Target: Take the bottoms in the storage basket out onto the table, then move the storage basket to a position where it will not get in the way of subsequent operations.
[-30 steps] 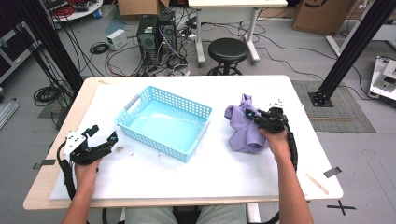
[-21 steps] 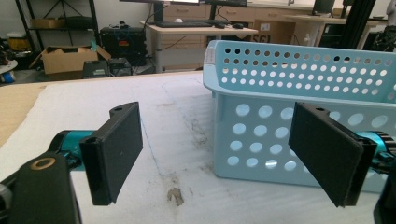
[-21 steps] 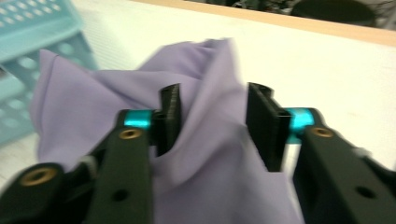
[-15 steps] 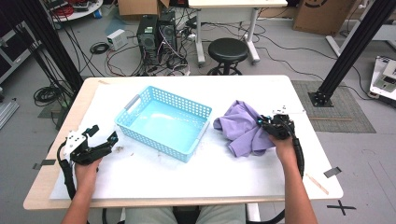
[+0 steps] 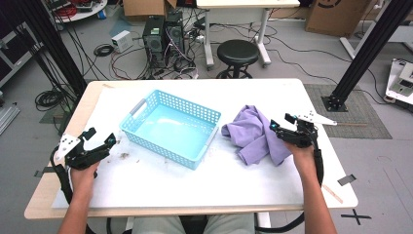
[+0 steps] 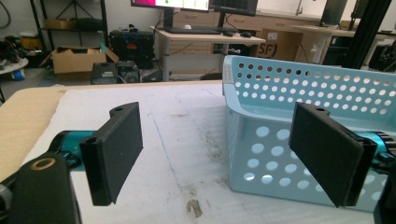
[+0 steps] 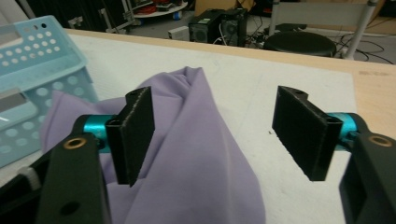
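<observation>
Right gripper point(image 7: 215, 140) jaws just opened wide, pads clear of the purple cloth point(image 5: 255, 134) heaped on the table beside the blue basket point(image 5: 170, 127); left gripper point(image 6: 219, 154) wide open, empty, near the basket's other side.

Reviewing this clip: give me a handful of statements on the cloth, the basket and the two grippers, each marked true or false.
1. The purple cloth lies inside the blue basket. False: it lies on the table, to the basket's right.
2. The basket holds nothing. True.
3. The right gripper is clamped on the cloth. False: its fingers stand apart, having just opened, the cloth below unpinched.
4. The left gripper is open, beside the basket. True.
5. A black stool stands beyond the table. True.
</observation>
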